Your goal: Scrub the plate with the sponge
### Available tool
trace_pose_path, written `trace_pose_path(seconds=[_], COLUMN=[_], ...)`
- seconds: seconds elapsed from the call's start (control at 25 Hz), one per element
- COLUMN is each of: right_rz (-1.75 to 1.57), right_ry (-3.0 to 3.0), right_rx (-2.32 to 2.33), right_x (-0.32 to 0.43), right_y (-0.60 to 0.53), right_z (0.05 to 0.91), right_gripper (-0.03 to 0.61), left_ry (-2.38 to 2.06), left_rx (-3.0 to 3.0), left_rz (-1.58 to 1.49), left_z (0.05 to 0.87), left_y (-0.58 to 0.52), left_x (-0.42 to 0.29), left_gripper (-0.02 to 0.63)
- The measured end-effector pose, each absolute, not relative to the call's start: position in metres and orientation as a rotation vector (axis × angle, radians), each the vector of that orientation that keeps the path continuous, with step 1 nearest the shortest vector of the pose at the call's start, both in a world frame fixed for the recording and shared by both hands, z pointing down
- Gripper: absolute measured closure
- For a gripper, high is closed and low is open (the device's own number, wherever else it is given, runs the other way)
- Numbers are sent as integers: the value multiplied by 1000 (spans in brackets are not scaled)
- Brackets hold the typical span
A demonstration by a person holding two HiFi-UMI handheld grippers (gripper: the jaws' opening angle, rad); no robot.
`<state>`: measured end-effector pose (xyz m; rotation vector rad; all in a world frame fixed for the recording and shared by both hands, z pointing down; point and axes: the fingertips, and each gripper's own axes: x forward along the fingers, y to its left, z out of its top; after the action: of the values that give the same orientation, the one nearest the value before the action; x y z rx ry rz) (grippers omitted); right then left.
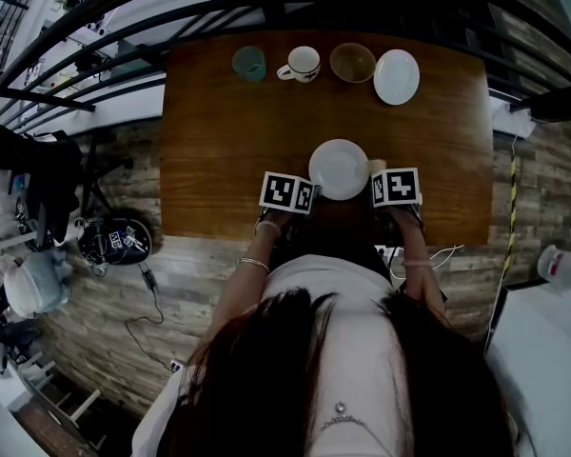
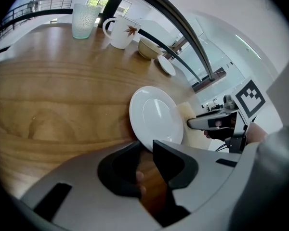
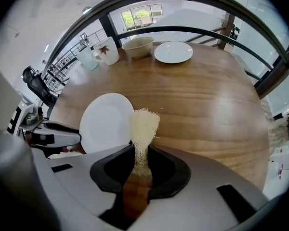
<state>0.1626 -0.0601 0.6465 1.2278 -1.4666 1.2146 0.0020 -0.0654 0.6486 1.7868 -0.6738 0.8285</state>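
Item 1, plate: white, round, plain. Sits over the near-centre of the wooden table, between both grippers. Looks tipped up off the wood in the left gripper view, prob. to turn its face toward the scrubbing side.

Item 2, left gripper: jaws narrow, clamped on the plate's near rim. Grips the edge only, which leaves the whole face free and steadies the plate against pushing.

Item 3, sponge: pale, fibrous, loofah-type. Stands up out of the right gripper, whose jaws are part closed and pinching its lower end. Leaves the free top end exposed as the working surface. Lies at the plate's right rim, overlapping it in the right gripper view; actual contact can't be confirmed.

Item 4, background stock along the table's far edge, well apart from the work: greenish tumbler, mug w/ handle, bowl, small plate. Untouched, out of the way of both grippers.

Status (est.): scrub under way or about to start at the right rim; most of the plate's face not under the sponge. Next stroke prob. needs the sponge drawn across the face w/ the left grip kept firm. Risk: rim slipping from a narrow pinch.
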Motion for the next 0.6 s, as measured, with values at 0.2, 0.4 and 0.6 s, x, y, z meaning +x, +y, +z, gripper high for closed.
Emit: trace_pose_path(seconds=[0.2, 0.4, 0.6], right_rz=[1221, 1225, 1229], right_ry=[-1479, -1501, -1524], right_rx=[1236, 1253, 1268], right_x=[162, 156, 151], right_y=[-58, -55, -47], right_z=[645, 640, 634], right_gripper=[480, 480, 480], left_ry=[-692, -706, -742], left_rx=[1800, 1805, 1809], left_rz=[847, 855, 844], left_z=[648, 648, 644], left_y=[-65, -62, -60], left_x=[0, -8, -16], left_gripper=[535, 535, 535])
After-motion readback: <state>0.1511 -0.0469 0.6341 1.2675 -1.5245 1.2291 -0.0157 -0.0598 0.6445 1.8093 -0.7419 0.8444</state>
